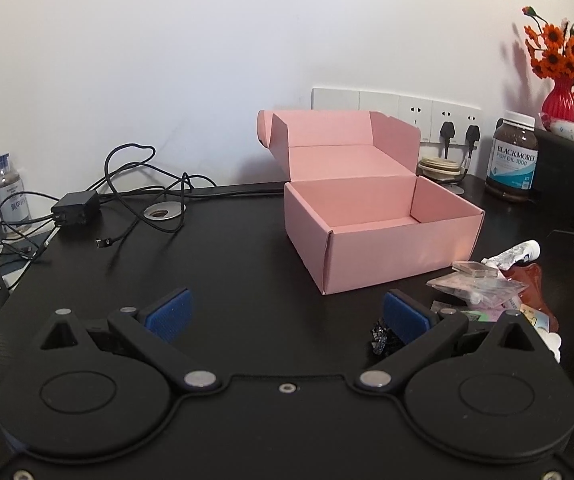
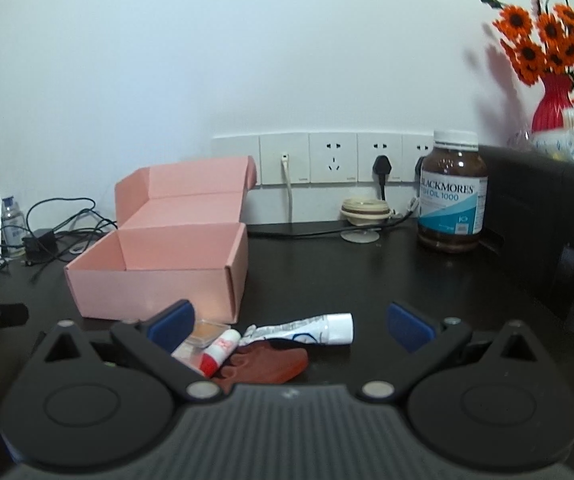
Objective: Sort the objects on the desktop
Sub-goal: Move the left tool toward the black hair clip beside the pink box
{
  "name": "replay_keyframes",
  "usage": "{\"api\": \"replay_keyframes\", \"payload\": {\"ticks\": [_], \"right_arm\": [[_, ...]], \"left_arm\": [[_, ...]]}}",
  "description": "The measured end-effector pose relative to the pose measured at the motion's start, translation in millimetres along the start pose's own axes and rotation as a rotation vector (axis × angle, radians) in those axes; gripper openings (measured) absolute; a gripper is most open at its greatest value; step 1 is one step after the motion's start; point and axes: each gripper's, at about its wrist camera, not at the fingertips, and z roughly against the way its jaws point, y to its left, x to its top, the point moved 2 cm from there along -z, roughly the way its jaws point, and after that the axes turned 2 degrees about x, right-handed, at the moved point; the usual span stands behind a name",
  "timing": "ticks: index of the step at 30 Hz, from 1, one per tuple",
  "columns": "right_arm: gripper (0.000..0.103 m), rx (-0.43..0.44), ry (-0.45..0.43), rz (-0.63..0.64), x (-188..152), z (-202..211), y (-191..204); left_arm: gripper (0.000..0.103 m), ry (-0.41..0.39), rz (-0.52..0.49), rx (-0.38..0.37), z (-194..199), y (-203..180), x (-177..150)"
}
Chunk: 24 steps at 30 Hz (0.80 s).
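— Advice for the first pick? The left gripper (image 1: 287,316) and right gripper (image 2: 291,326) both hang spread and empty.

— Take the crumpled white squeeze tube (image 2: 307,329) crosswise, then lift it left into the open pink cardboard box (image 2: 159,268). It lies on what may be a dark red pouch (image 2: 271,362).

We see bare black desk (image 1: 247,272) in front of and left of the open pink box (image 1: 371,236), so a gripper can pass there freely. The box's raised lid (image 1: 339,128) blocks approach from behind. Tangled cables (image 1: 135,196) and a charger (image 1: 75,206) crowd the far left. Right of the box, a heap of small items (image 1: 487,284) fills the desk, and the brown bottle (image 2: 453,196) and what looks like a black cabinet (image 2: 535,200) close off the right side
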Motion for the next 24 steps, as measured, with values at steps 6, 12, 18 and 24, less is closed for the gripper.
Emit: {"api": "replay_keyframes", "payload": {"ticks": [6, 12, 18, 24], "right_arm": [[0.102, 0.052, 0.078, -0.068, -1.4, -9.6, -10.2], [0.102, 0.090, 0.063, -0.079, -3.6, -6.8, -9.3], [0.102, 0.102, 0.049, -0.073, -3.9, -3.6, -7.5], [0.102, 0.105, 0.046, -0.063, -3.6, -3.2, -6.4]], "left_arm": [[0.103, -0.001, 0.019, -0.059, 0.1, 1.0, 0.4], [0.103, 0.047, 0.101, -0.130, -10.3, 1.3, 4.4], [0.103, 0.000, -0.017, -0.133, -14.4, -10.8, 8.2], [0.103, -0.035, -0.078, -0.118, -14.8, -17.4, 6.2]]}}
